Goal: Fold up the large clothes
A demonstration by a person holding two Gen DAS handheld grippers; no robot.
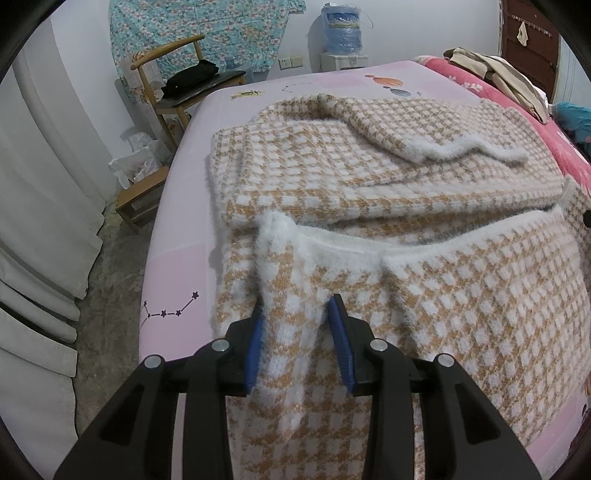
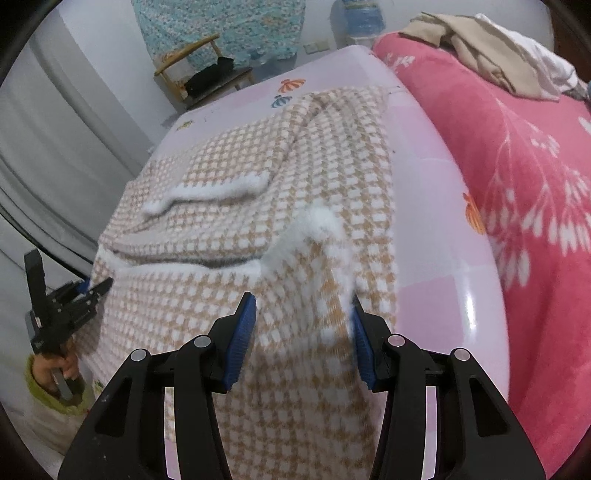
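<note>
A fuzzy tan-and-white houndstooth sweater lies on the pink bed sheet, one sleeve folded across its body and ending in a white cuff. The near white-trimmed edge is raised off the bed. My left gripper is shut on a bunch of that edge, which fills the gap between the blue pads. In the right wrist view my right gripper is shut on the sweater near its right edge. The left gripper shows at the sweater's left edge, held by a hand in a green sleeve.
A red flowered blanket covers the bed's right side, with a pile of beige clothes on it. Beyond the bed's far left corner stands a wooden chair. A low stool and white curtains are on the left. A water bottle stands by the back wall.
</note>
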